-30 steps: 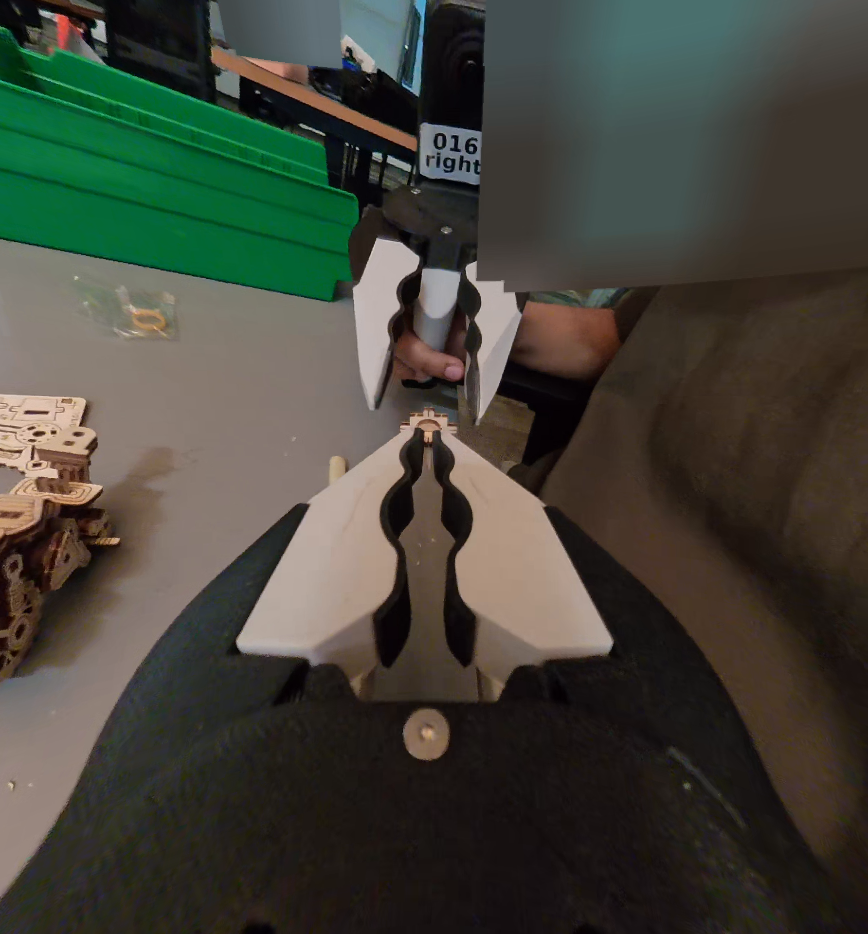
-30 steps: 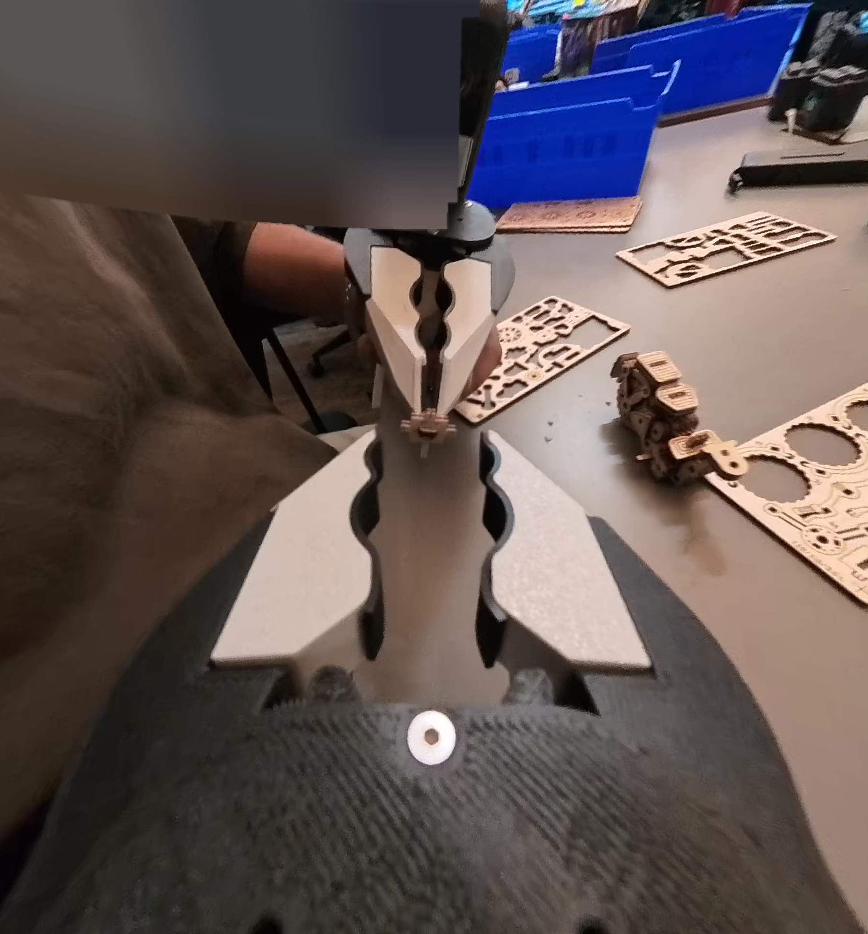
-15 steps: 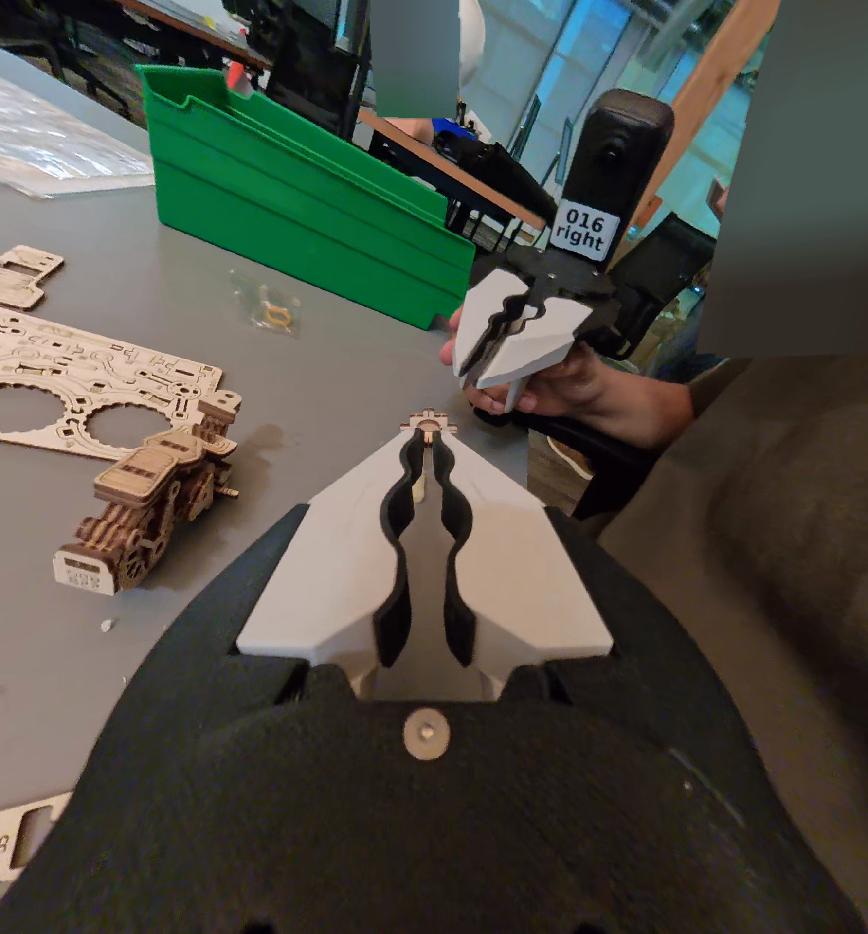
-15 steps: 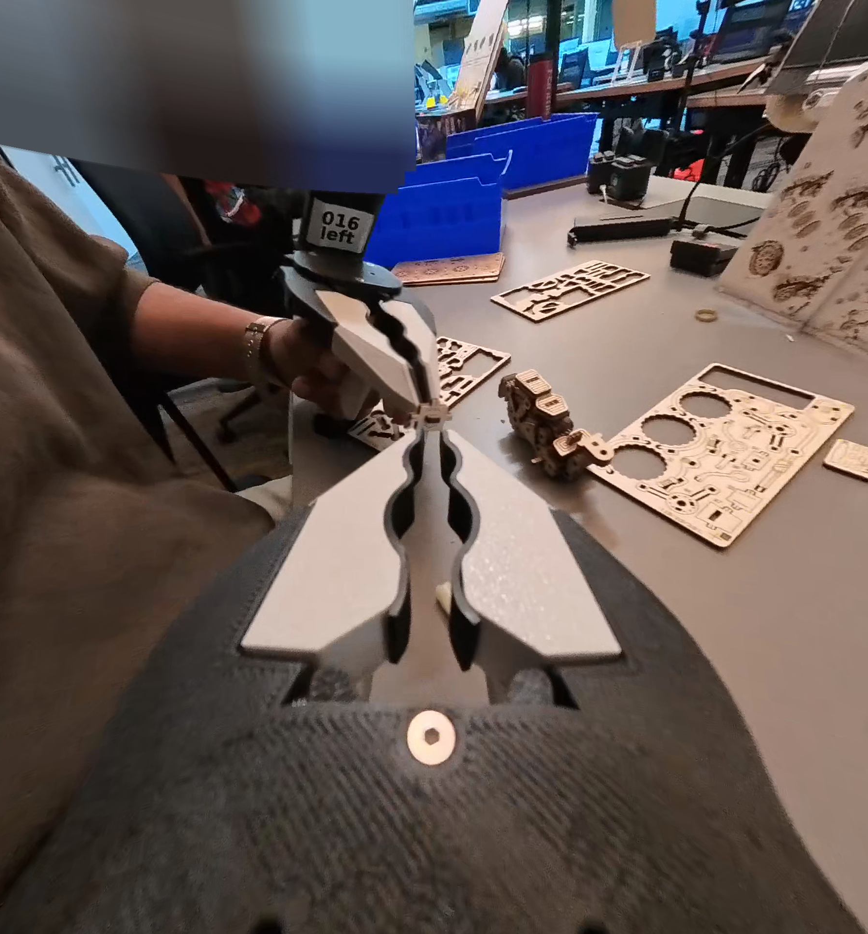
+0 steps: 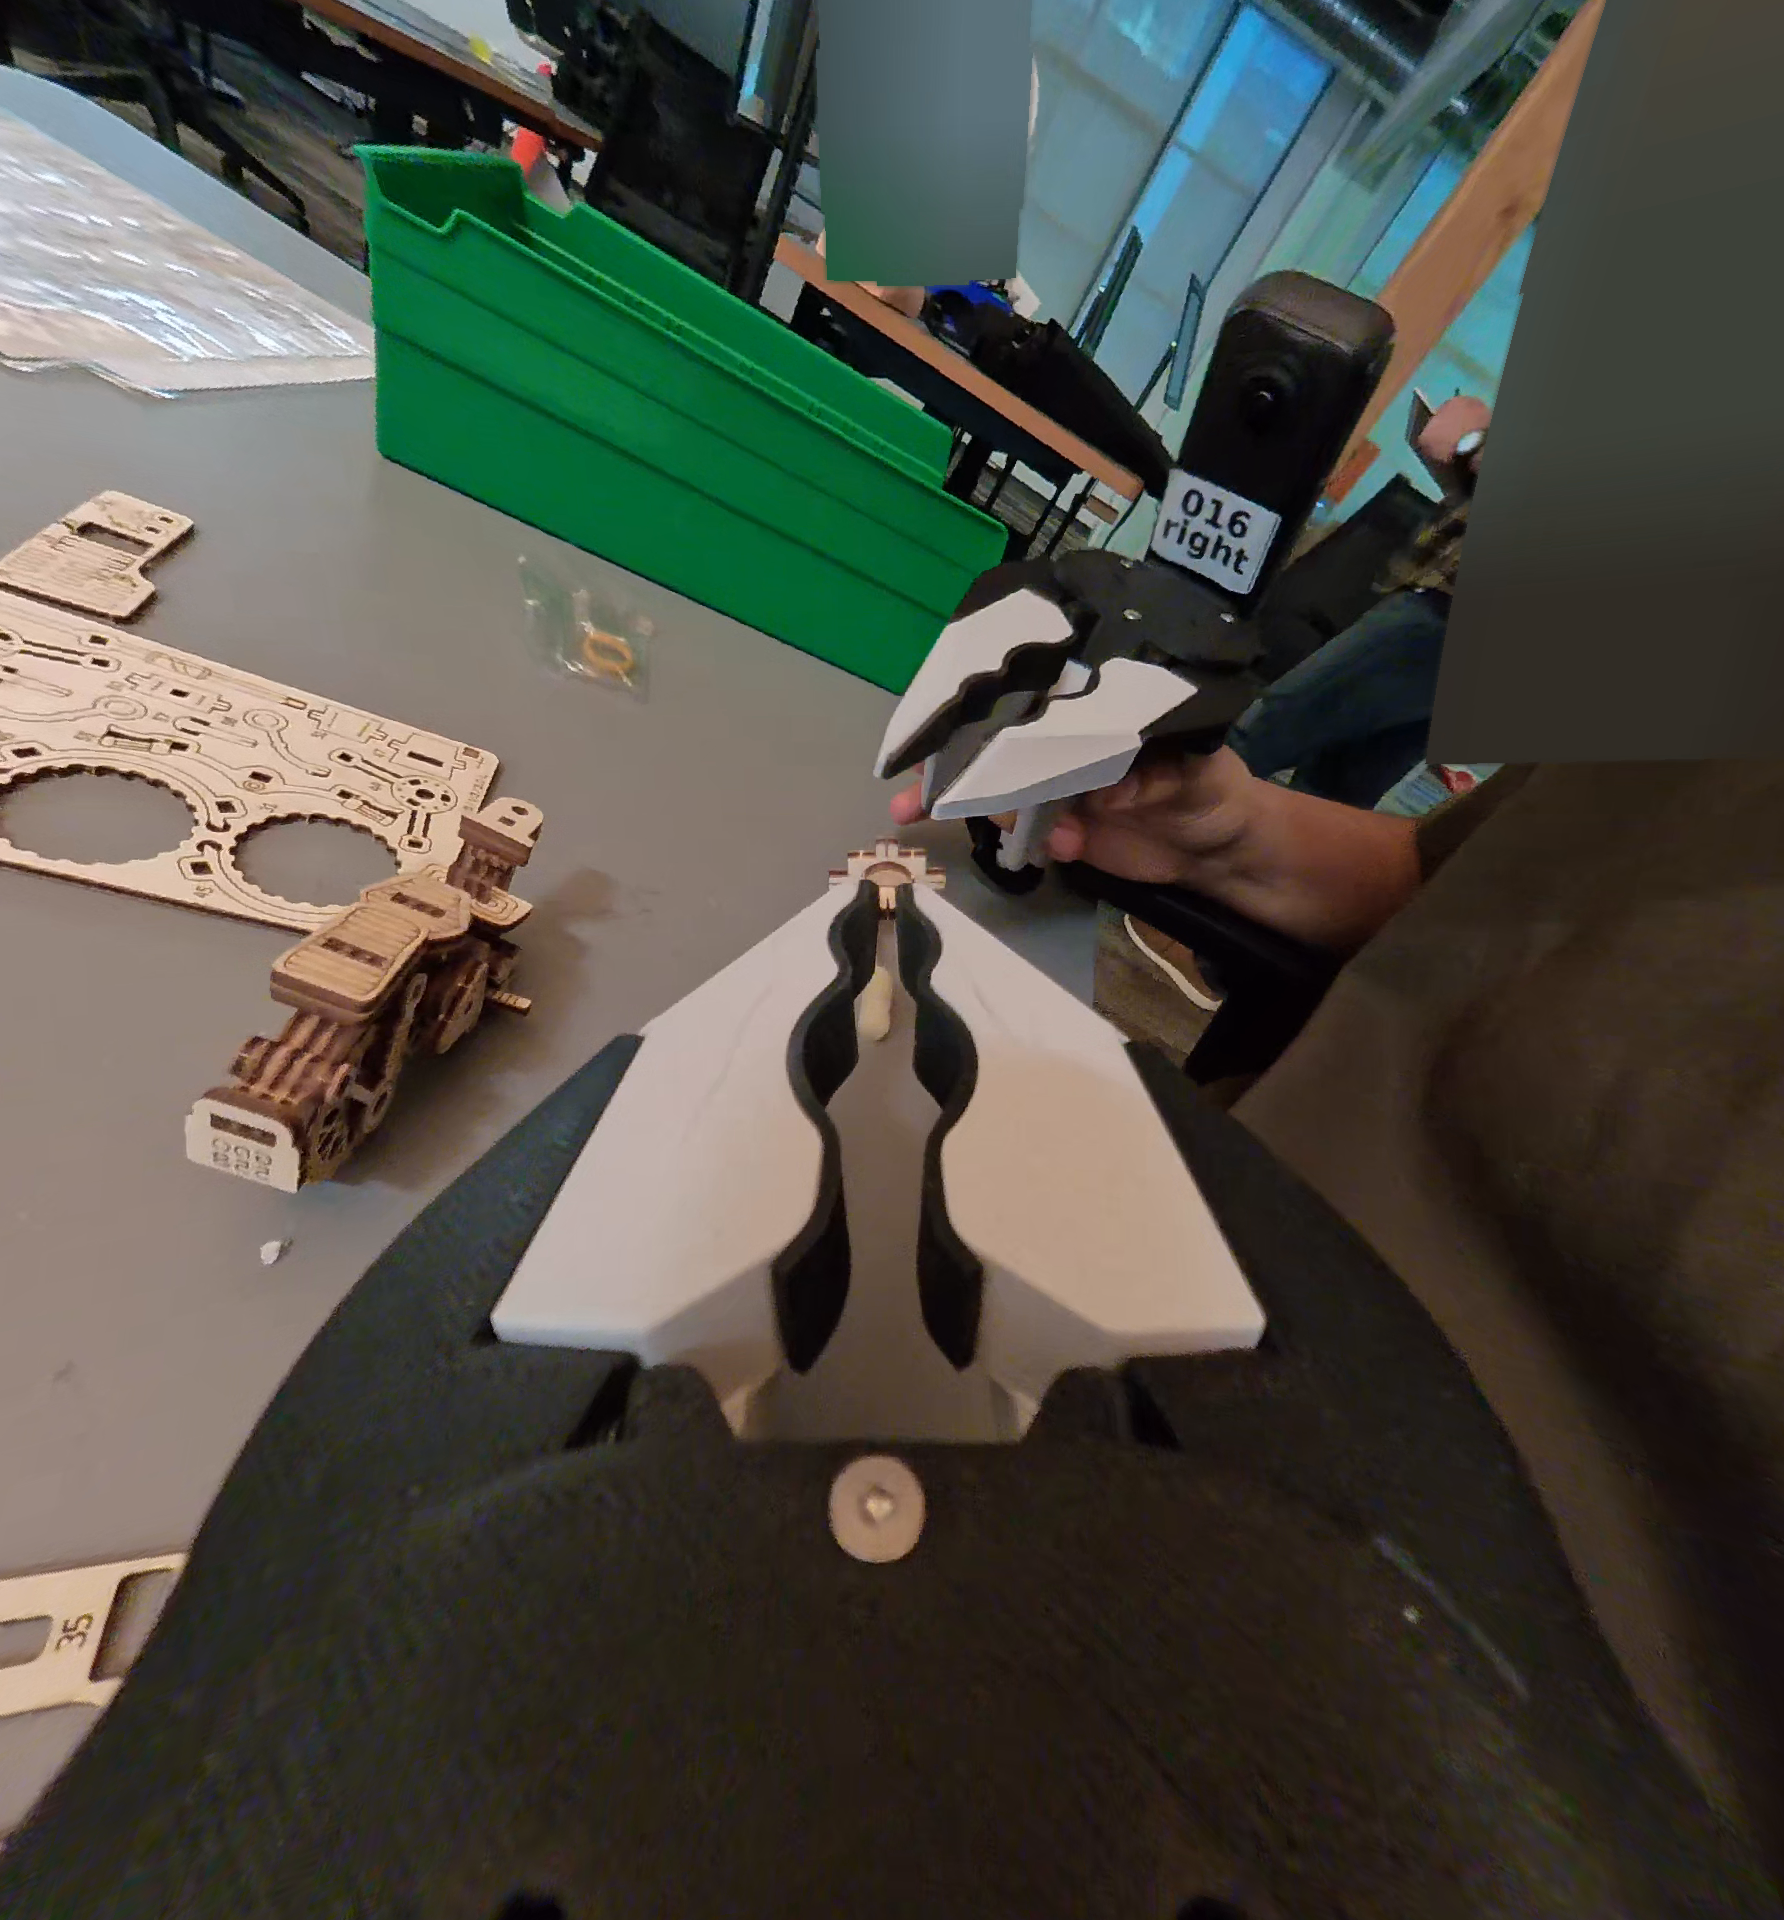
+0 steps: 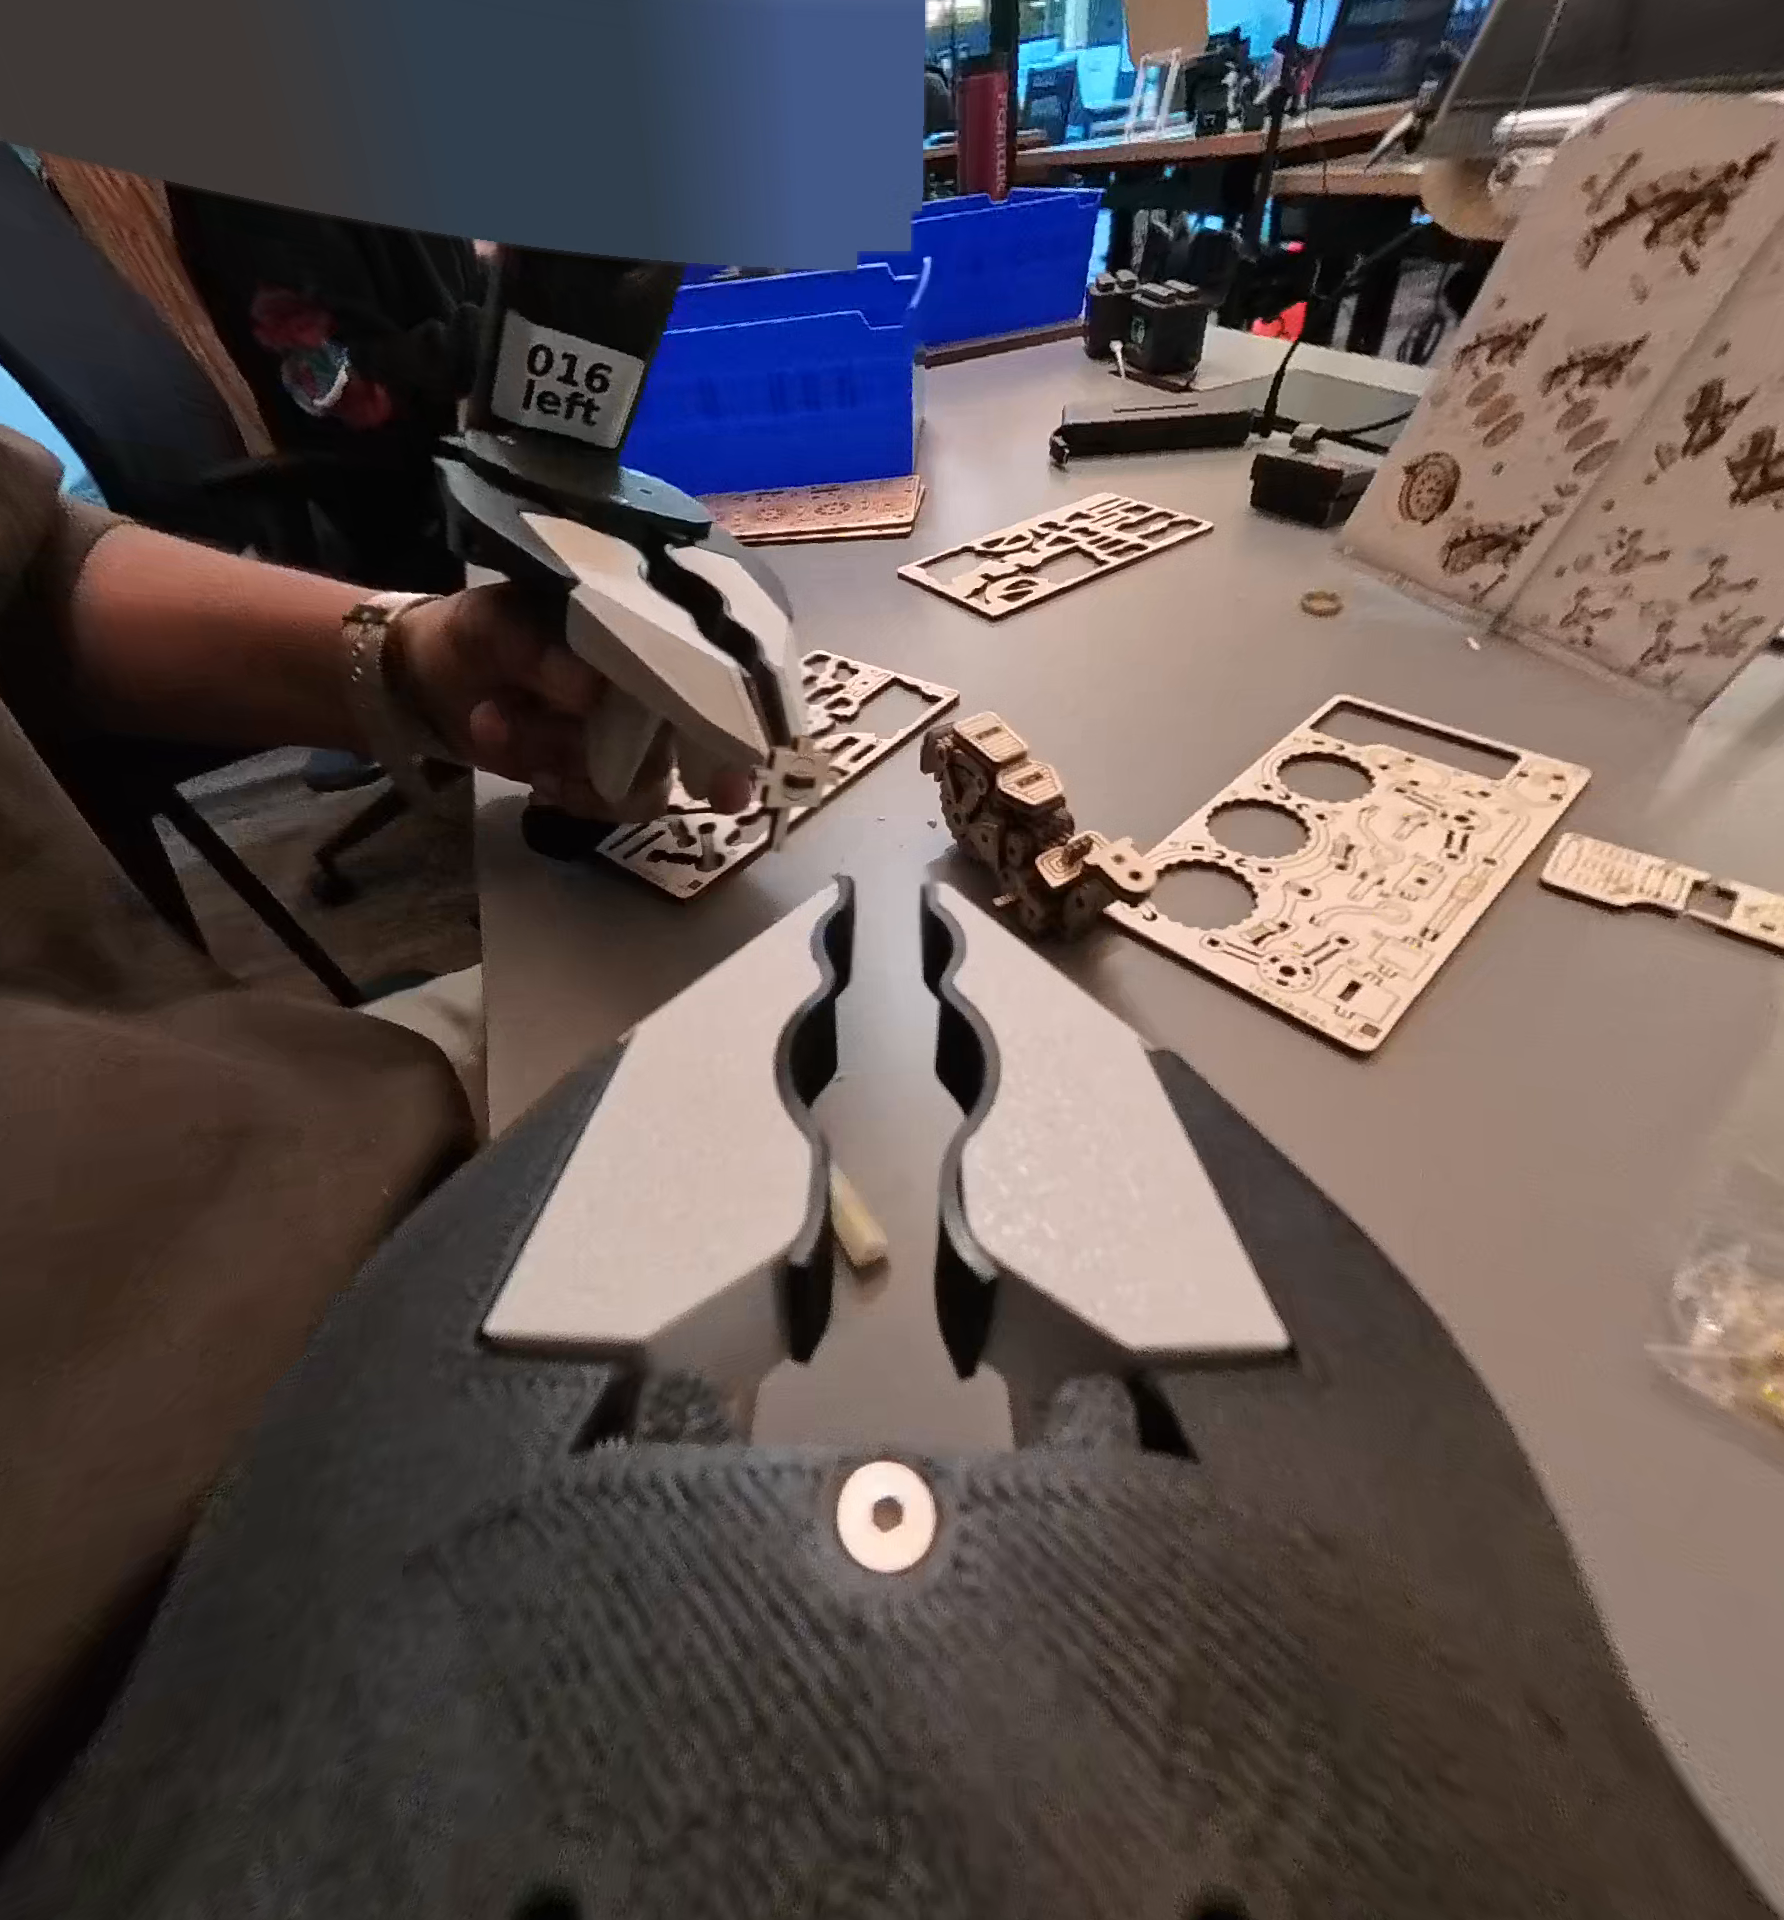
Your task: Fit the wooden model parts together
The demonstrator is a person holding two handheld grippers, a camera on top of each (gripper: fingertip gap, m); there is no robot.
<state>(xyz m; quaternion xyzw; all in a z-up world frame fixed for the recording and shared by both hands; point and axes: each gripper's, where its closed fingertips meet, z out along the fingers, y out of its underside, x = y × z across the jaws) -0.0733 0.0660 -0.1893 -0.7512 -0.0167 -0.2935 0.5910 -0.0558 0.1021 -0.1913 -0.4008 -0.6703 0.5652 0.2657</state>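
Note:
My left gripper is shut on a small cross-shaped wooden part pinched at its fingertips. In the right wrist view it holds the part above a cut-out sheet near the table's edge. My right gripper is open and empty, a short way from the part; the left wrist view shows it up and to the right of the part. A half-built wooden vehicle model stands on the grey table, also seen in the right wrist view. A short pale dowel lies on the table under my right gripper.
A parts sheet with round holes and a small strip lie right of the model. A green bin, blue bins, a propped printed sheet and plastic bags of small rings are around. The person's torso is close by. The tips of one gripper are about 5 cm away from the tips of the other. Between my right fingertips and the short pale dowel there is roughly 8 cm.
The two grippers were tip to tip around the small part; the right one closed near it, then opened and drew away. The left gripper has kept hold of the part.

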